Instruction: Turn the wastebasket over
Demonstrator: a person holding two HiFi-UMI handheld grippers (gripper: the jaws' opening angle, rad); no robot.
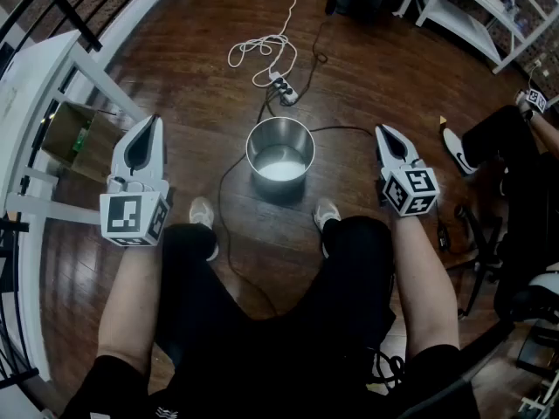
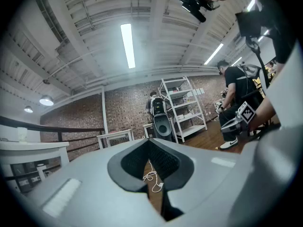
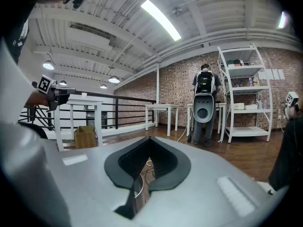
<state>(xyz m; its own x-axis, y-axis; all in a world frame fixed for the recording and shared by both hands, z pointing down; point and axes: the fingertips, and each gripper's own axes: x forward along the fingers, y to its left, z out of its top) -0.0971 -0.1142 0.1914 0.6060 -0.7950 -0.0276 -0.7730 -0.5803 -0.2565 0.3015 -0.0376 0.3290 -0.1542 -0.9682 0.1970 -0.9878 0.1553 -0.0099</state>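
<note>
"On the wooden floor (image 1: 188, 37), just ahead of my left shoe (image 1: 203, 212) and right shoe (image 1: 327, 211), stands the wastebasket (image 1: 279, 151)," I report from the console. "Shiny metal, upright, its mouth facing up at the head camera, so it isn't turned over."

"Are you touching it?"

"No. My left hand-held gripper (image 1: 155, 122) sits out to the left of it and my right hand-held gripper (image 1: 383, 132) out to the right, each well apart from the rim, both pointing forward."

"And the jaws?"

"Closed on both sides. In the left gripper view the pads meet at the tip with nothing caught between them; I only see floor and a bit of white cable through the hollow behind the pads. The right gripper view reads the same: pads pressed together, empty."

"What else is around the wastebasket?"

"Beyond it lies a power strip (image 1: 285, 92), and past that a loose coil of white cable (image 1: 259, 51). A black cable (image 1: 223, 182) curves along the floor past the wastebasket's left side toward my feet. Off to my left, a cardboard box (image 1: 68, 133) sits under a white table (image 1: 44, 68). At the right edge I can see another person's shoe (image 1: 454, 151)."
</note>
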